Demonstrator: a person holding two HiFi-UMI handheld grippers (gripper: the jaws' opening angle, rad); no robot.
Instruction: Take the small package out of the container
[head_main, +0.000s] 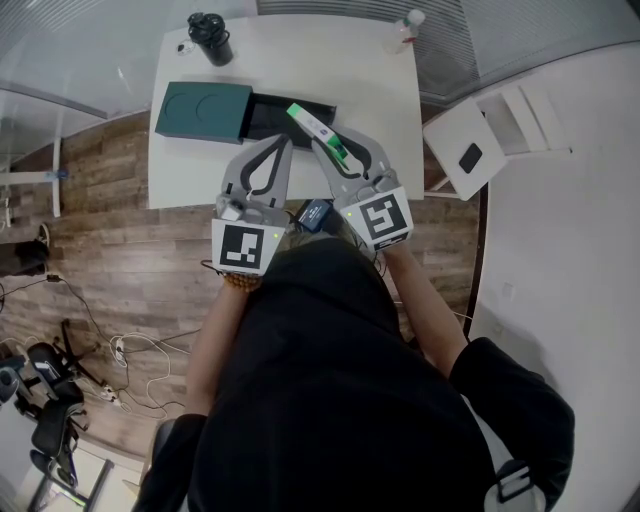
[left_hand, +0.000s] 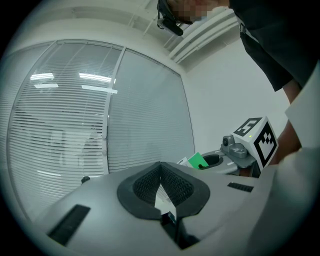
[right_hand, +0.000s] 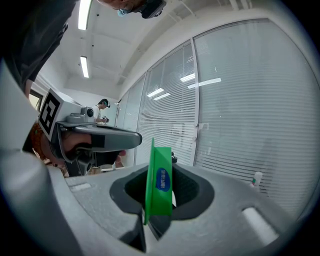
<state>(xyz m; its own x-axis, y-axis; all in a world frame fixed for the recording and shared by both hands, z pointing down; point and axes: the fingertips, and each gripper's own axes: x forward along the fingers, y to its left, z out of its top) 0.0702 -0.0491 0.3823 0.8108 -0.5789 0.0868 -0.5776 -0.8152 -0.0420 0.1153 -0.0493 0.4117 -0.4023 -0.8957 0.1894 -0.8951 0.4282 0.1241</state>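
My right gripper (head_main: 330, 140) is pinching the small package (head_main: 316, 126); both pads press its flat sides, and it stands on edge between them, green with a blue oval label on the face turned to my right gripper view. From the head view the package is green and white, and it juts past my fingertips over the right end of the black tray (head_main: 270, 115); I cannot tell whether it touches the tray.

The tray sticks out of the right side of the dark green container (head_main: 200, 110), which lies near the left edge of the white tabletop (head_main: 390, 120), roughly midway between the near and far edges.

My left gripper (head_main: 283, 142) hangs just beside the right one, over the near side of the tray; its jaws are pressed together at the tips and grip nothing.

A black flask (head_main: 210, 38) stands at the far left corner of the tabletop; a clear bottle (head_main: 405, 28) stands at the far right corner, well apart from the container.
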